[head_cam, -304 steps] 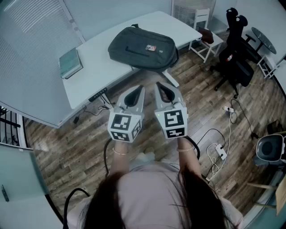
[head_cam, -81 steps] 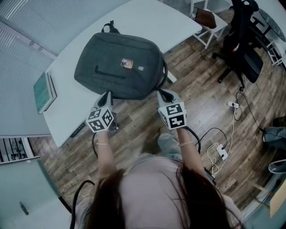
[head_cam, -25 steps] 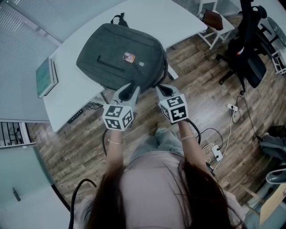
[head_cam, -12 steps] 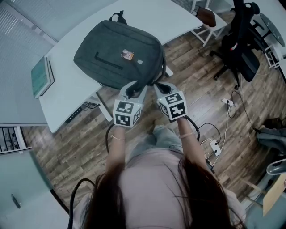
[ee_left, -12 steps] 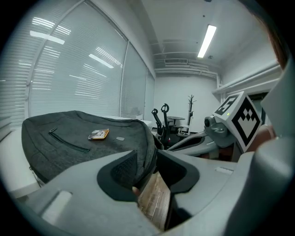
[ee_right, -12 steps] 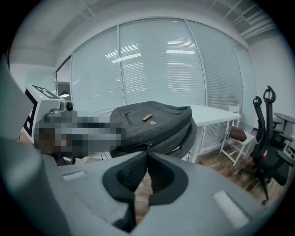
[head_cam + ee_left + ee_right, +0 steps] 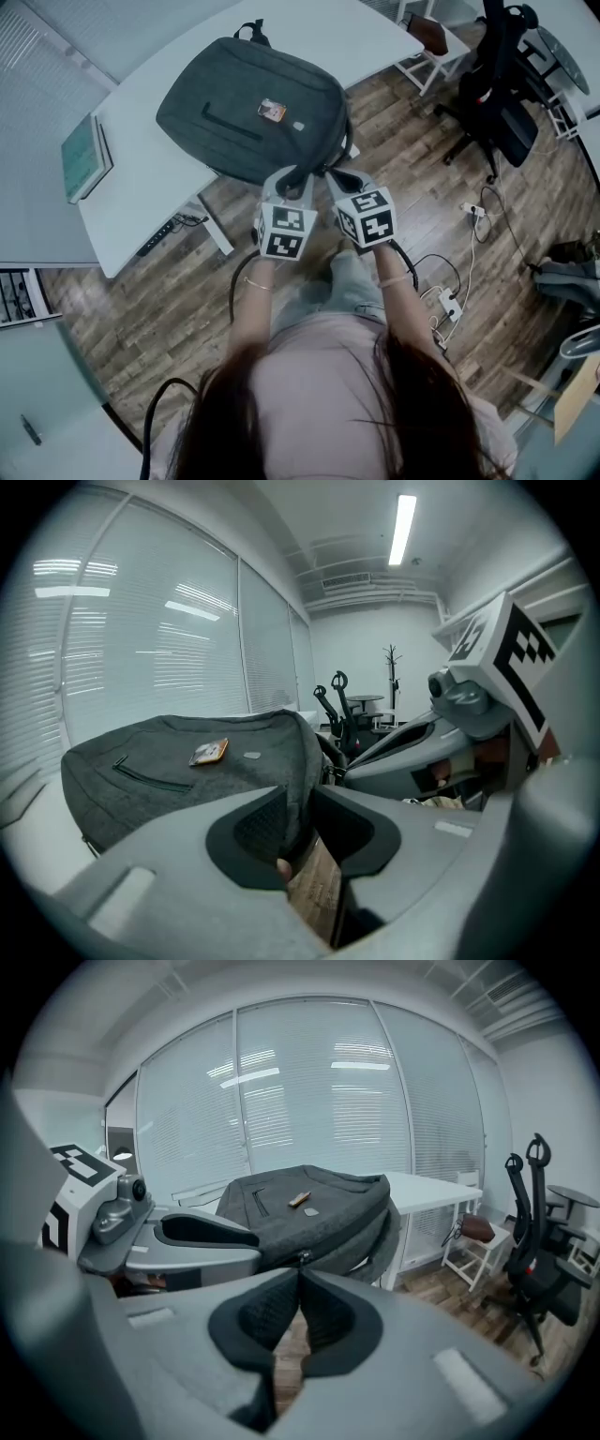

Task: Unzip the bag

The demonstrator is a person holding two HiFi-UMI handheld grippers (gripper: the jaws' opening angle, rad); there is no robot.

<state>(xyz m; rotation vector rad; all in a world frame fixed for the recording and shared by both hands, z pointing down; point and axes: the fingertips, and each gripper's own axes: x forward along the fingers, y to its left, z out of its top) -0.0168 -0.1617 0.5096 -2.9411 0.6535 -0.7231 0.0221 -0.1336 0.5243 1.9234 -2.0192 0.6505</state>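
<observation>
A dark grey backpack lies flat on the white desk, its near edge hanging over the desk's front. My left gripper is at that near edge. In the left gripper view its jaws have just been closing and the bag's edge fabric fills the gap between the pads. My right gripper is right beside it. In the right gripper view its tips meet at the small metal zipper pull on the bag's side seam.
A green book lies at the desk's left end. A black office chair and a white stool stand to the right. Cables and a power strip lie on the wooden floor.
My left gripper has moved right along the bag's near edge, rolled, and now sits next to the right gripper with the bag's edge in its jaws. The right gripper has stayed at the bag.
</observation>
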